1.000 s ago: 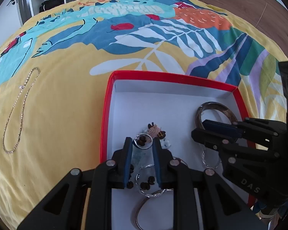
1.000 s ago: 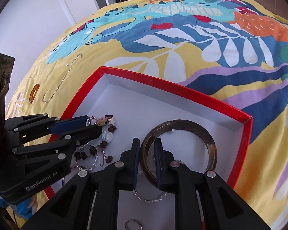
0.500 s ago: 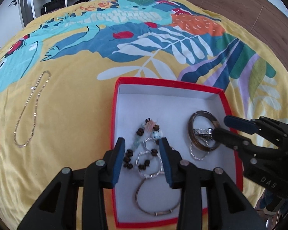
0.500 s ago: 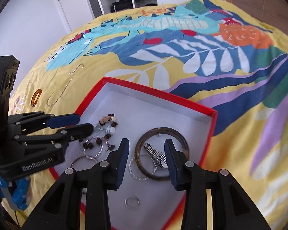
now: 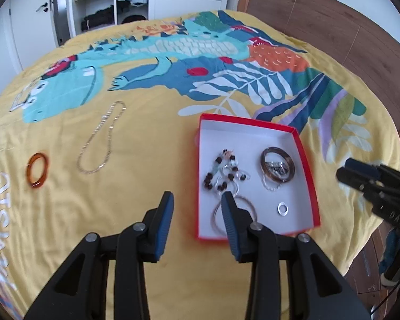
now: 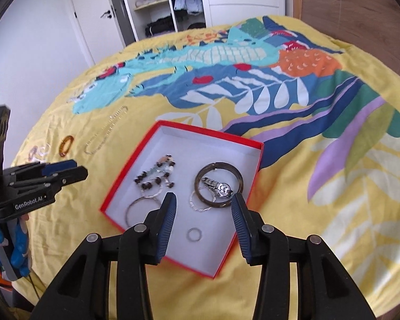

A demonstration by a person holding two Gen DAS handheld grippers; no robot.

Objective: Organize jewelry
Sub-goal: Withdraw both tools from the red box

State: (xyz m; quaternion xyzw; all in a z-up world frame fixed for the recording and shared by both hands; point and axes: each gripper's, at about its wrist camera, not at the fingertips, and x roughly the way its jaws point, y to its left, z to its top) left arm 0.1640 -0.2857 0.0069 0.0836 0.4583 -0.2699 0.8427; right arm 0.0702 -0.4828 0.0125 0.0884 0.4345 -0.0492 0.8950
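Presently, the red jewelry box (image 5: 304, 160) sits on the bed's yellow printed bedspread (image 5: 120, 200), open, with a white interior. Inside lie a dark-beaded bracelet (image 5: 221, 172), a brown bangle (image 5: 277, 164) with a metal watch (image 6: 218, 186) across it, a thin silver chain (image 6: 198, 205) touching the bangle's near edge, a thin wire hoop (image 6: 137, 208) and a small silver ring (image 6: 194, 234).

The left gripper (image 5: 197, 213) is held above the bedspread at the box's near-left corner; its fingers (image 5: 165, 213) are spread wide and hold nothing, the right-side finger overlapping the hoop in the left wrist view. The right gripper (image 6: 204, 217) is held over the near half of the box; its fingers (image 6: 169, 216) are likewise spread and empty, with the small ring seen between them and the bangle just beyond the tips.

Outside the box, on the bedspread to its left, a silver chain necklace (image 5: 101, 138) lies in a long loop, and an amber ring-shaped bangle (image 5: 38, 170) lies further left, well apart from both grippers.

Legible writing: "GenRobot.AI" on the left gripper body in the right wrist view; "DAS", inverted, on the right gripper body in the left wrist view. Printed lettering at the bedspread's left edge is only partly readable.

Both grippers point forward and downward at the bed.
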